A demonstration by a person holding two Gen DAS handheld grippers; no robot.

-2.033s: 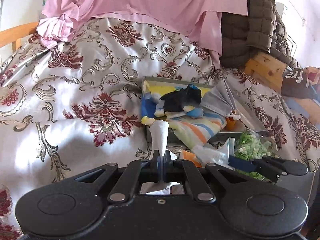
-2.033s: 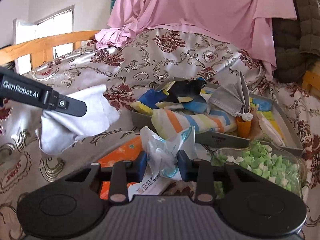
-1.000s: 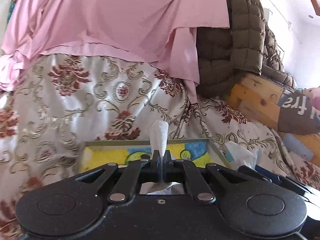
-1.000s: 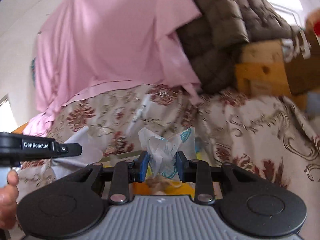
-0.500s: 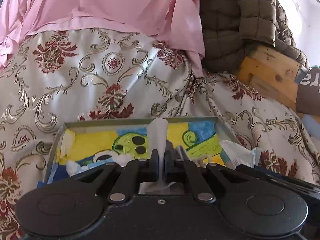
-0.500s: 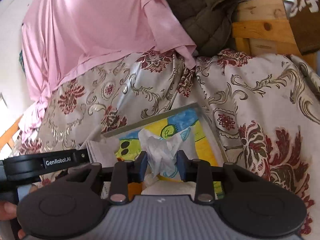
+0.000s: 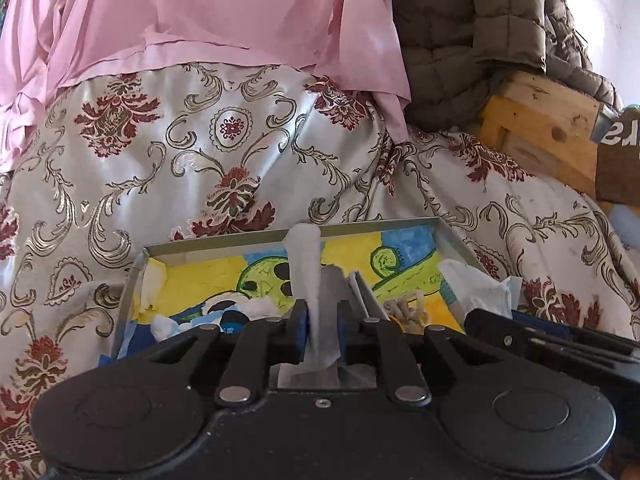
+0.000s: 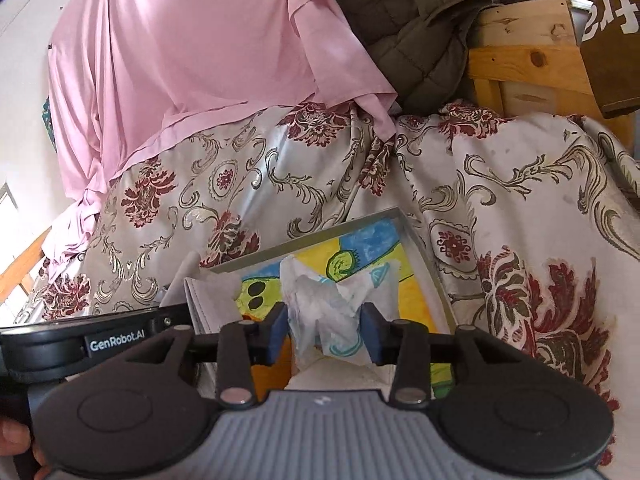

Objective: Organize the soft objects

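A grey metal tray (image 7: pixel 240 240) lined with a yellow, blue and green drawing lies on the bedspread just ahead. My left gripper (image 7: pixel 320 320) hovers over its near side, jaws opening, and a thin white cloth (image 7: pixel 306 264) stands loosely between the parted pads. My right gripper (image 8: pixel 324 328) is over the tray's (image 8: pixel 420 248) right part. Its jaws are opening too, and a crumpled white packet with blue print (image 8: pixel 328 300) sits between them with small gaps at the pads. Each gripper shows at the edge of the other's view.
The tray also holds white fluffy bits (image 7: pixel 256 306), a blue cloth (image 7: pixel 140 332) and a knotted cord (image 7: pixel 404 308). A floral bedspread (image 7: pixel 200 152) surrounds it. Behind it hang a pink sheet (image 7: pixel 200 12) and an olive quilted jacket (image 7: pixel 480 20) on a wooden frame (image 7: pixel 536 128).
Both grippers came down over the tray, which now fills the lower middle of each view. Both pairs of jaws have widened, loosening the white cloth and the crumpled packet.
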